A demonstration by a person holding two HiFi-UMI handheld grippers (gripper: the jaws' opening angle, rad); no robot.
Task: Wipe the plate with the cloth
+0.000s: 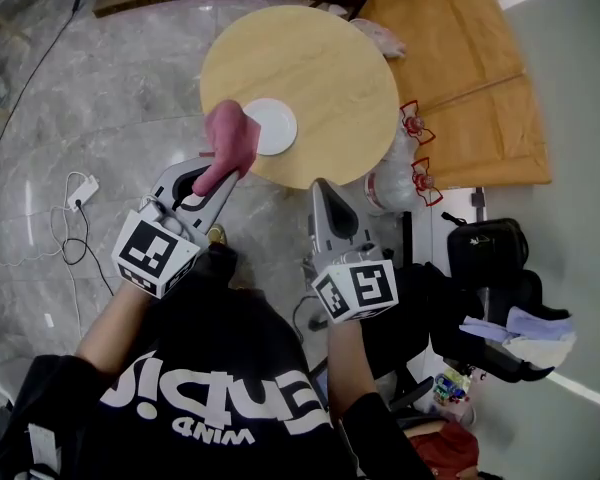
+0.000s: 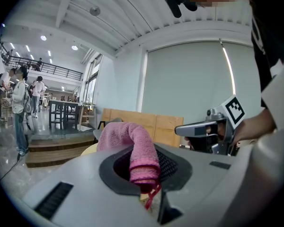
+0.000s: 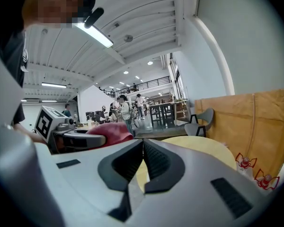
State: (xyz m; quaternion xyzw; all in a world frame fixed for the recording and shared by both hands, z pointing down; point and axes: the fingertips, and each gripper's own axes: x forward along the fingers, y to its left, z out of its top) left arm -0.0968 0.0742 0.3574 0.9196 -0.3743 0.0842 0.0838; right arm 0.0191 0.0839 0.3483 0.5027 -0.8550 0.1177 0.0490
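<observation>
My left claw is pinching the pink cloth, which is held up at the bench's near-left edge. It sits just left of the white plate, and I cannot tell whether they touch. My right claw is pressed together and empty, off the bench's near edge.

Tabletop lay bare beyond plate; cloth overhung plate's left rim; bottles flanked tabletop's right edge.
</observation>
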